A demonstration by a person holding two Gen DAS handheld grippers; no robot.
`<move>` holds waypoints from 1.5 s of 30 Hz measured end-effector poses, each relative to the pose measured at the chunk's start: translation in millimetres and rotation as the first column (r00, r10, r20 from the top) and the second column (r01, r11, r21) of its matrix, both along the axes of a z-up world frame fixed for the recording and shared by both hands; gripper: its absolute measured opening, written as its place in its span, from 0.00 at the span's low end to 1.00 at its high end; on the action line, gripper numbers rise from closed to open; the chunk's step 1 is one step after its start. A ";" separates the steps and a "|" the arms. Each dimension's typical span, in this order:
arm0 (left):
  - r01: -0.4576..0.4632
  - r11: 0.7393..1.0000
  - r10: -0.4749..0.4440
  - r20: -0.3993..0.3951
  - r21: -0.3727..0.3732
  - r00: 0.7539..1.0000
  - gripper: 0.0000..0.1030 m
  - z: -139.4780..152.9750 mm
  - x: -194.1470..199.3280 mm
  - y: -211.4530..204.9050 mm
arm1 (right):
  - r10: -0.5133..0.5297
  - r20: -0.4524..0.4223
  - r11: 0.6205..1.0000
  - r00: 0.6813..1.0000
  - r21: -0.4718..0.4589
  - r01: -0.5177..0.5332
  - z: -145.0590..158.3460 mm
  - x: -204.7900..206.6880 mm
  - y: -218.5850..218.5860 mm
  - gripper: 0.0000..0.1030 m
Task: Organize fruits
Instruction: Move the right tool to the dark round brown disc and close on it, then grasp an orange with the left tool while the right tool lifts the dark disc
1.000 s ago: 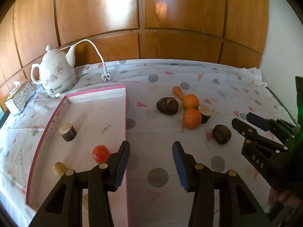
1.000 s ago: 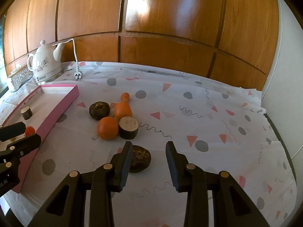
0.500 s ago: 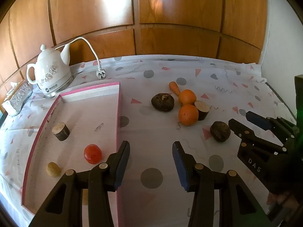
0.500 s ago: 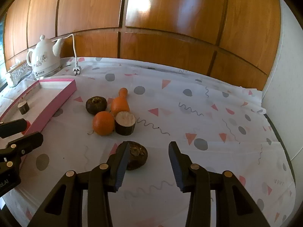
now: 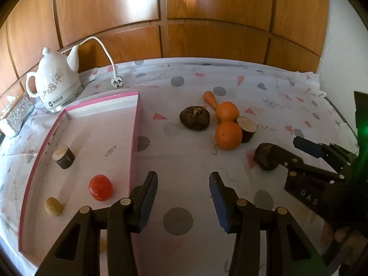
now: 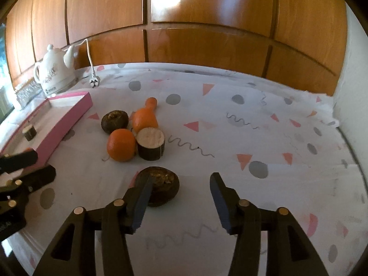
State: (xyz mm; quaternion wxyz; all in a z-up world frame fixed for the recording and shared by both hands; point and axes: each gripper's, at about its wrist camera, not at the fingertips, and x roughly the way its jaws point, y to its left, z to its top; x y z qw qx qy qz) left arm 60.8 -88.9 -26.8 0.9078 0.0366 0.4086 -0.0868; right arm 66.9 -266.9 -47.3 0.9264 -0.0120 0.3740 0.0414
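A pink tray (image 5: 134, 138) holds a red tomato (image 5: 100, 187), a cut log piece (image 5: 63, 156) and a small tan piece (image 5: 53, 205). On the cloth lie a dark round fruit (image 5: 194, 117), two oranges (image 5: 228, 135), a carrot (image 5: 210, 97), a cut log piece (image 5: 247, 126) and a second dark fruit (image 6: 161, 189). My left gripper (image 5: 183, 194) is open and empty, just right of the tray's edge. My right gripper (image 6: 180, 196) is open, its left finger just in front of the second dark fruit (image 5: 264, 156).
A white kettle (image 5: 54, 85) with a cord and plug (image 5: 116, 82) stands at the back left, next to a patterned box (image 5: 17, 115). Wood panelling runs behind the table; a white wall (image 6: 354, 80) closes the right side.
My right gripper has opened wider and come closer to the near dark fruit. My left gripper has drifted right, away from the tray.
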 end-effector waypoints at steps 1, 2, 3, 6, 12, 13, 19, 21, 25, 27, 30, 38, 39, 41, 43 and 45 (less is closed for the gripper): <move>0.000 1.000 0.000 -0.005 -0.006 1.000 0.46 -1.0 1.4 0.0 | 0.003 -0.004 1.000 1.000 0.017 -0.003 -0.4 1.2 -2.8 0.51; -0.002 1.000 0.002 -0.009 -0.009 1.000 0.46 -2.0 2.7 -0.3 | 0.008 -0.009 0.999 1.000 0.045 -0.007 -1.2 2.6 -7.3 0.51; -0.002 1.000 0.002 -0.011 -0.011 1.000 0.46 -2.7 3.5 -0.5 | 0.014 -0.015 0.997 1.000 0.070 -0.013 -1.9 3.8 -10.9 0.51; -0.005 1.000 0.004 -0.020 -0.021 1.000 0.46 -5.2 7.2 -0.6 | 0.027 -0.033 0.991 0.999 0.129 -0.023 -3.7 5.9 -19.9 0.51; -0.011 1.000 0.010 -0.018 -0.016 1.000 0.46 -6.0 14.2 -2.9 | 0.059 -0.055 0.983 0.997 0.175 -0.049 -1.9 13.4 -17.9 0.53; -0.012 1.000 0.011 -0.016 -0.015 1.000 0.46 -5.8 15.2 -3.0 | 0.076 -0.051 0.982 0.996 0.178 -0.066 -0.4 13.4 -14.7 0.53; -0.011 1.000 0.011 0.003 -0.002 1.000 0.46 -2.6 20.6 -5.2 | 0.128 -0.080 0.984 0.989 0.137 -0.117 -7.6 17.7 0.7 0.55; -0.006 1.000 0.006 0.011 0.009 1.000 0.46 -2.0 21.5 -7.8 | 0.121 -0.092 0.986 0.988 0.123 -0.110 -12.4 18.1 1.5 0.51; 0.008 1.000 -0.009 0.015 0.017 1.000 0.46 -1.3 24.9 -13.6 | 0.089 -0.079 0.991 0.993 0.108 -0.080 -14.0 13.7 -5.2 0.44; 0.017 1.000 -0.018 0.018 0.021 1.000 0.46 -1.0 26.5 -18.0 | 0.062 -0.076 0.993 0.995 0.108 -0.054 -14.8 11.6 -12.0 0.44; 0.030 0.999 -0.030 0.020 0.027 0.999 0.46 -0.7 28.2 -24.0 | 0.016 -0.074 0.994 0.997 0.107 -0.008 -15.2 9.9 -23.3 0.45; 0.066 0.997 -0.067 0.015 0.048 0.998 0.46 -4.6 34.2 -42.4 | -0.055 -0.068 0.983 0.996 0.171 0.066 -18.0 6.9 -47.0 0.45; 0.069 0.996 -0.070 0.015 0.049 0.997 0.46 -5.1 34.4 -43.5 | -0.056 -0.067 0.983 0.996 0.169 0.066 -17.9 6.9 -46.8 0.45; 0.076 0.996 -0.076 0.009 0.048 0.997 0.46 -6.2 35.9 -45.9 | -0.056 -0.065 0.983 0.996 0.171 0.066 -18.1 6.1 -46.6 0.45; 0.080 0.996 -0.080 0.005 0.050 0.997 0.46 -7.7 37.3 -48.0 | -0.056 -0.063 0.982 0.996 0.175 0.066 -18.7 5.8 -46.3 0.45; 0.084 0.995 -0.084 0.001 0.051 0.996 0.46 -9.4 38.7 -49.9 | -0.055 -0.061 0.982 0.997 0.177 0.066 -19.2 5.4 -46.1 0.45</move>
